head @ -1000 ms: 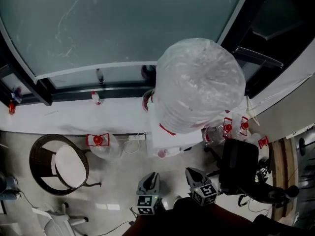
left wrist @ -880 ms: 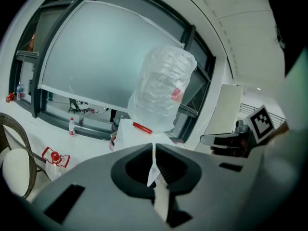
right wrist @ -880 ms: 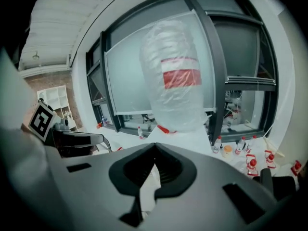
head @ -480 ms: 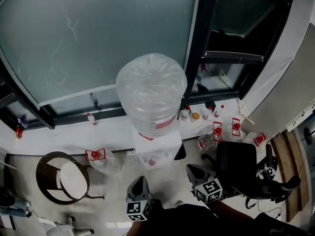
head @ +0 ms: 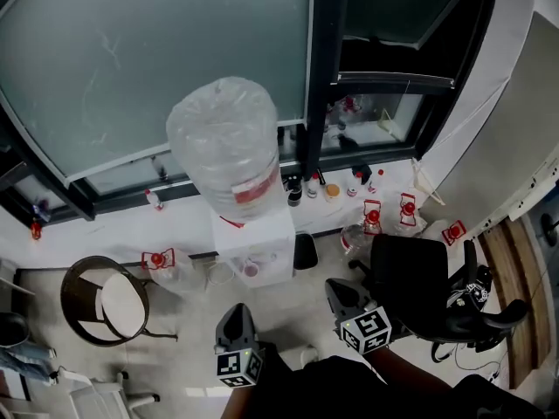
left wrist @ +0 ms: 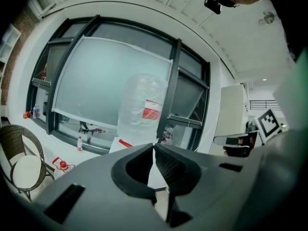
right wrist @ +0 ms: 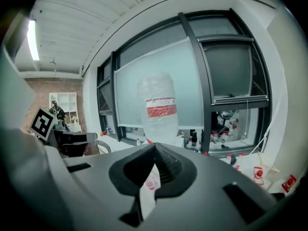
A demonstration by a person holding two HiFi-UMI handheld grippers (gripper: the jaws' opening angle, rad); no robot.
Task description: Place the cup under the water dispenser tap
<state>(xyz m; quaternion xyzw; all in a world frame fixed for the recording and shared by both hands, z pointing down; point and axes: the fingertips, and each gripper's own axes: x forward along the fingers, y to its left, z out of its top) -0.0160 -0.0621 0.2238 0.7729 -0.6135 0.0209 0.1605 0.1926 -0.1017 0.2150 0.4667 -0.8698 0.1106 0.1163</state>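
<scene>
The pale floor carries the white water dispenser against the window ledge. A round wicker chair stands at its left and a black office chair at its right. Red-capped jugs lie by the ledge, which bears small bottles.
</scene>
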